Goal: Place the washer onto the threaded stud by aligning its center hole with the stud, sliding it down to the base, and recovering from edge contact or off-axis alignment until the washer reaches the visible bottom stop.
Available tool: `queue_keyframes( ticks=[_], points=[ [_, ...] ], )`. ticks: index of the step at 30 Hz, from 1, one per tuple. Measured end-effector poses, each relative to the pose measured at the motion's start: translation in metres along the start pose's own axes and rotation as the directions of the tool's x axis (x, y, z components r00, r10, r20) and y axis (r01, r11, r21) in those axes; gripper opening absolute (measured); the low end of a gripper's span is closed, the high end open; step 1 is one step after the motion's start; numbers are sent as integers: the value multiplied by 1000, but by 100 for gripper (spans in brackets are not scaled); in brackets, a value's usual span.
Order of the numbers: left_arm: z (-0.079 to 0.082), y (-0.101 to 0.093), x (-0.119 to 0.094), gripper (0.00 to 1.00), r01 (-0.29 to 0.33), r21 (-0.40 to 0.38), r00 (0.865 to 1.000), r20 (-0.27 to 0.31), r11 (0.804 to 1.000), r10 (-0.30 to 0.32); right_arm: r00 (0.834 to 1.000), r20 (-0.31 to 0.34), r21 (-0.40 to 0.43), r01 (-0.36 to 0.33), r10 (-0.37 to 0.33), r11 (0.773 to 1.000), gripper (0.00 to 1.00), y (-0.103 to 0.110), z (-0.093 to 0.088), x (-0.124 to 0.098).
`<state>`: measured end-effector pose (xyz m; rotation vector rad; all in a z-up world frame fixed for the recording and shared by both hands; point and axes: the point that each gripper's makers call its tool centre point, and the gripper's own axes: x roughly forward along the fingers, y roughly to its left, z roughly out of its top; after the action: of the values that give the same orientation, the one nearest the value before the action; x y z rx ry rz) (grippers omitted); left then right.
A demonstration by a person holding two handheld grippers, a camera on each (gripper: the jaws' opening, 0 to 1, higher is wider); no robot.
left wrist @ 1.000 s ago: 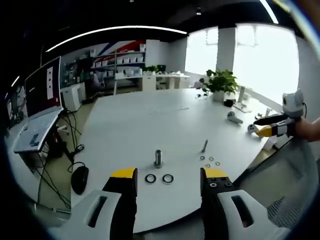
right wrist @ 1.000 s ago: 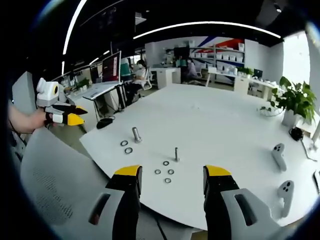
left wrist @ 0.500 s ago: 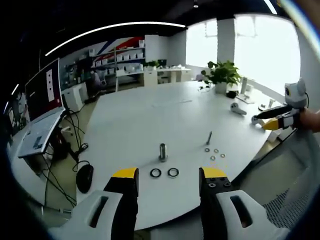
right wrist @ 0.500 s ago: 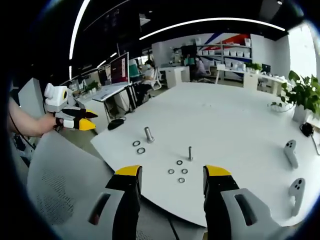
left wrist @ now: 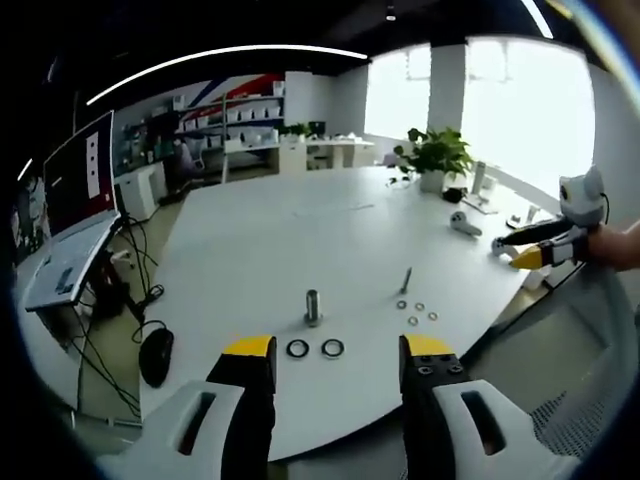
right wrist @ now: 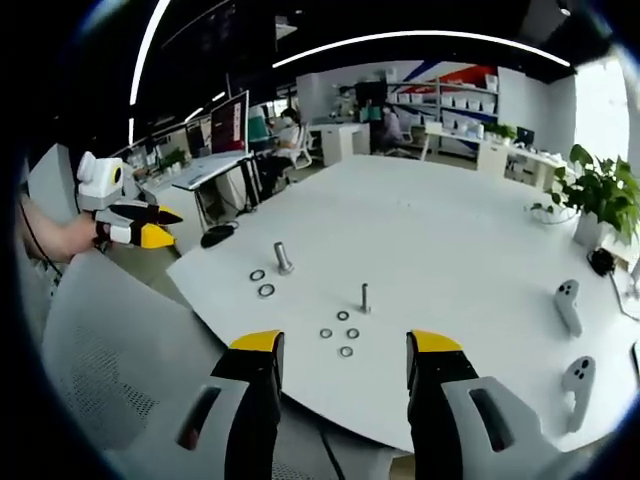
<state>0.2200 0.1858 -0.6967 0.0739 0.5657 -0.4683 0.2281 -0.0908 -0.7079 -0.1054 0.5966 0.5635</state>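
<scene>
desk (right wrist: 470, 230): stud (right wrist: 365, 297) stands near my edge | three small washers (right wrist: 340, 333) lie just before the stud | thick bolt (right wrist: 283, 257) stands left of the stud | two large washers (right wrist: 262, 283) before that bolt | two controllers (right wrist: 572, 340) far right of the stud

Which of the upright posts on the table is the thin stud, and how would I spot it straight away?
Start at the white table and find its near edge in the right gripper view. Two metal posts stand there: the thin stud is the slimmer one, with three small washers loose around its foot. The thick stud instead has two larger dark rings beside it.
</scene>
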Motion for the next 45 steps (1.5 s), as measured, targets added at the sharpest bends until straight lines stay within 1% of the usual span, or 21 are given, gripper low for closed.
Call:
queue_keyframes(
  ticks=[2,4,5,9,13,15,18,19,21,23,24,27,29,33,35,37,38,40,41,44,45],
  points=[
    [2,-3,-2,47,8,5,1000,15,1000,-8,1000,-26,8,-5,5,1000,51,1,-6,2],
    [-3,-2,0,47,4,-3,1000,-14,1000,-4,998,-55,2,-4,4,1000,51,1,-11,3],
    [-3,-2,0,47,8,-8,1000,-14,1000,-8,998,-70,-3,0,0,1000,51,0,-12,4],
    [3,0,-4,47,3,-27,1000,18,1000,-2,994,-104,-26,13,-15,1000,52,-1,-16,6],
    [5,-3,-3,47,15,-26,1000,25,1000,-15,978,-208,-64,-20,6,998,54,2,-30,10],
    [6,-3,-3,47,20,-23,999,28,1000,-19,981,-195,-92,-4,-14,996,54,-1,-24,10],
    [4,-2,-5,46,18,-41,1000,26,999,-17,976,-216,-99,-16,-6,995,54,-2,-20,9],
    [4,-3,-5,45,20,-40,999,27,999,-19,976,-217,-95,-13,-8,995,54,-5,-18,11],
    [6,-4,-4,45,20,-20,999,31,1000,-20,977,-213,-45,-25,14,999,53,-4,-16,17],
    [5,-4,-4,45,28,-33,999,30,999,-27,968,-248,-29,-52,43,998,52,-2,-22,26],
    [4,-5,-4,45,30,-35,999,26,999,-29,958,-279,-38,-75,61,996,50,1,-27,30],
    [4,-5,-4,45,30,-34,999,23,999,-29,953,-292,-67,-101,77,993,48,3,-28,45],
    [5,-4,-4,45,25,-39,999,30,999,-24,940,-330,-101,-125,85,987,48,3,-33,55],
    [5,-2,-5,44,12,-44,1000,30,999,-10,924,-365,-116,-168,116,979,47,7,-39,75],
    [5,-2,-5,44,12,-39,1000,28,999,-11,910,-398,-142,-187,117,972,46,6,-46,80],
    [5,-3,-4,44,12,-31,1000,26,999,-11,893,-434,-162,-206,118,965,42,7,-53,85],
    [5,-2,-4,44,10,-28,1000,25,1000,-9,875,-470,-196,-236,120,952,38,7,-61,88],
    [4,-2,-4,44,8,-30,1000,22,1000,-8,866,-489,-233,-247,106,941,35,4,-67,93],
    [4,-1,-4,44,7,-32,1000,22,999,-6,864,-492,-229,-246,106,942,35,3,-70,96],
    [4,-1,-4,44,7,-30,1000,24,1000,-6,842,-528,-188,-243,111,952,35,-3,-81,100],
    [3,-2,-3,44,9,-28,1000,16,1000,-9,842,-529,-176,-235,110,956,35,-5,-82,101]
  ],
)
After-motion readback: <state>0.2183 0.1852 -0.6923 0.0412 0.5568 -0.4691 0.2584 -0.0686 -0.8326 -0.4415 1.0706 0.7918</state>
